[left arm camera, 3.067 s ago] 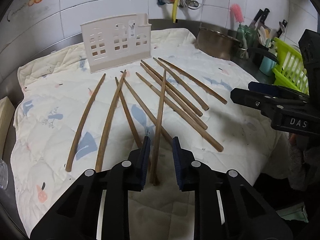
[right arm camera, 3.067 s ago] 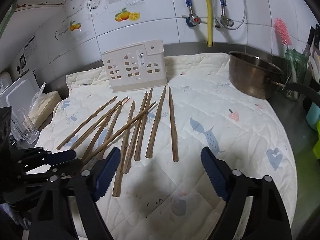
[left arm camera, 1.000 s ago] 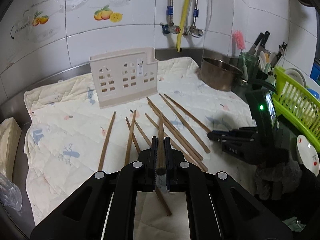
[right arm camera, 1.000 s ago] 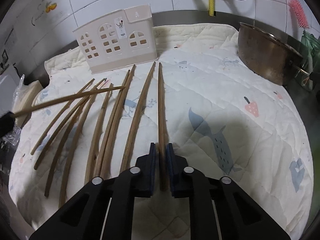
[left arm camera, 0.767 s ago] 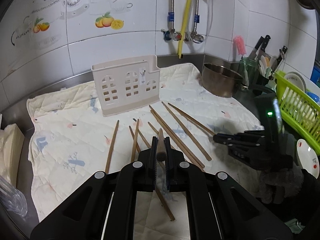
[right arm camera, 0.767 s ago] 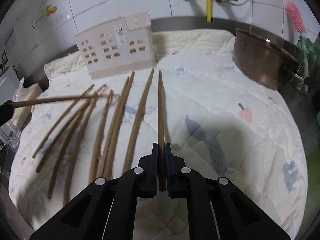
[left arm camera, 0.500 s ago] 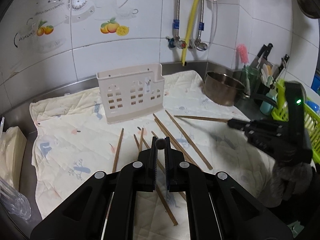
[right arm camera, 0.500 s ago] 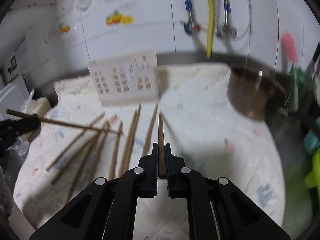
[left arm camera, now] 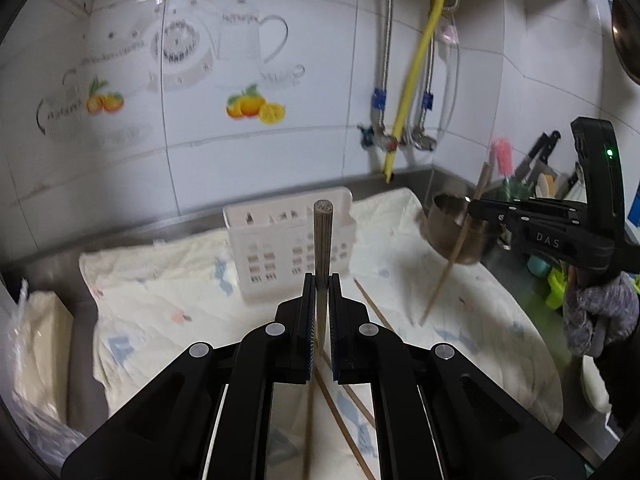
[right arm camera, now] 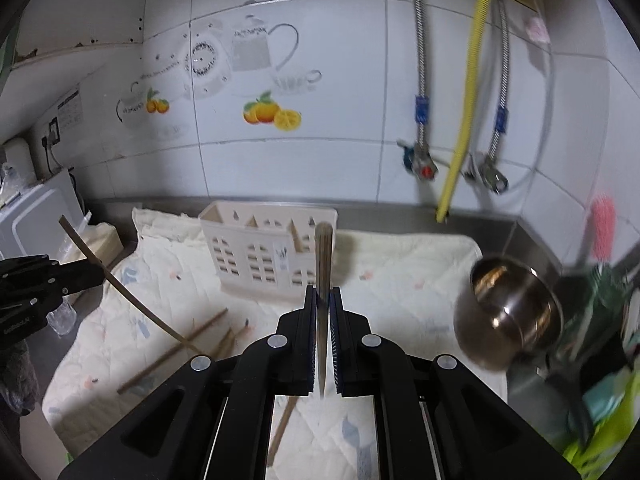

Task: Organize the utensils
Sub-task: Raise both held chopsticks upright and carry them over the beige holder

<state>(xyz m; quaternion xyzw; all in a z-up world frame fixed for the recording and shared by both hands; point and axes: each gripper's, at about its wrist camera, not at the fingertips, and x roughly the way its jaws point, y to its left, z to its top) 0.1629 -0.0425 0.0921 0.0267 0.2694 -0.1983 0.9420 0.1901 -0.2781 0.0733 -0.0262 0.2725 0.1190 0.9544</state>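
Observation:
My left gripper [left arm camera: 319,284] is shut on a wooden chopstick [left arm camera: 322,240] that stands up, raised above the cloth. My right gripper [right arm camera: 323,296] is shut on another chopstick [right arm camera: 323,260], also tipped upright. Each gripper shows in the other view, the right gripper [left arm camera: 474,208] with its stick [left arm camera: 456,248] slanting down, the left gripper [right arm camera: 96,272] with its stick [right arm camera: 132,300]. The cream utensil holder [left arm camera: 292,248] stands at the back of the quilted cloth [left arm camera: 168,300], ahead of both grippers; it also shows in the right wrist view [right arm camera: 268,256]. Several chopsticks [right arm camera: 180,348] lie on the cloth.
A steel pot [right arm camera: 516,312] sits at the right of the cloth. Pipes and a yellow hose [right arm camera: 464,120] hang on the tiled wall. A pink brush and knives [left arm camera: 520,168] stand at the far right. A folded towel [left arm camera: 36,336] lies left.
Both grippers closed on a chopstick each, lifted them off the cloth and tipped them upright while rising toward the holder.

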